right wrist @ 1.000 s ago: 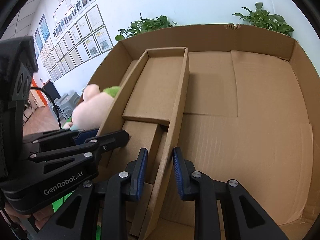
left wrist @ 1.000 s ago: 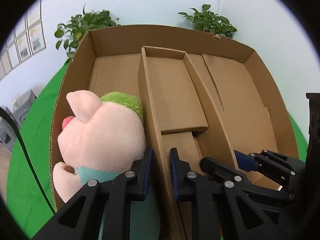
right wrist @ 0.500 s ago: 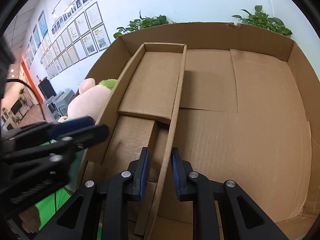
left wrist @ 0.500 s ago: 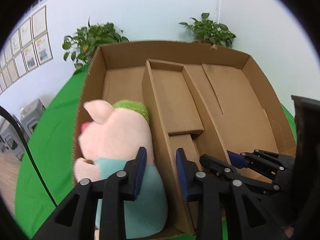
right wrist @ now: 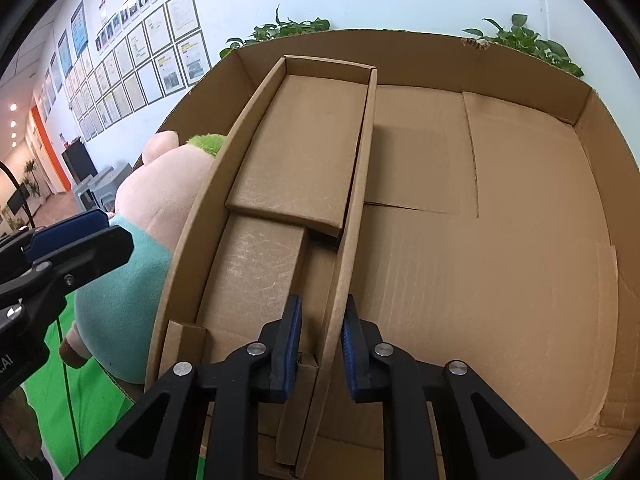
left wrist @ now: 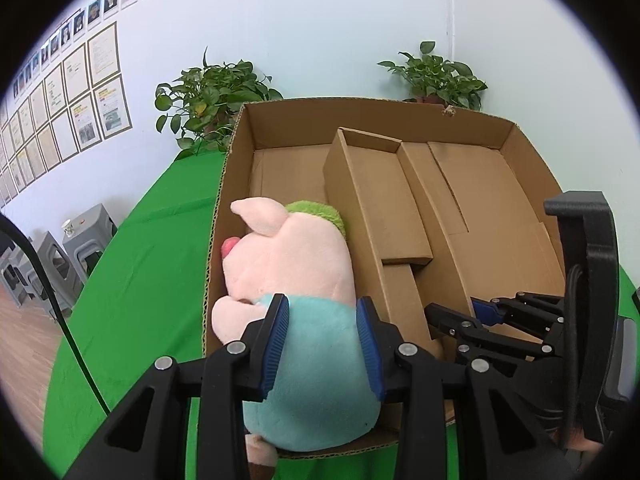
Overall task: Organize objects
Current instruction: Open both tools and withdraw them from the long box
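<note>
The plush pig [left wrist: 296, 280], pink with a green cap and a teal shirt, lies in the leftmost compartment of the cardboard box [left wrist: 360, 110], head toward the far wall, its lower body reaching the near rim. The left gripper [left wrist: 322, 344] hangs over the teal shirt with its blue-padded fingers [left wrist: 276, 336] set narrowly apart; they have just been opening, and from here the pads appear clear of the plush, with nothing pinched between them.

The left wrist view alone shows the pig whole, the green bench [left wrist: 132, 280] beside the box, grey stools [left wrist: 76, 244] on the floor and two potted plants [left wrist: 208, 96] behind.

The right wrist view shows the pig only partly, behind the tall divider [right wrist: 188, 248]. It alone shows the right gripper [right wrist: 320, 344] closely: its fingers are clamped on the second divider wall [right wrist: 352, 216], which stands between the narrow middle compartment and the wide, bare right-hand one. Framed papers [right wrist: 136, 60] cover the wall at the left.
</note>
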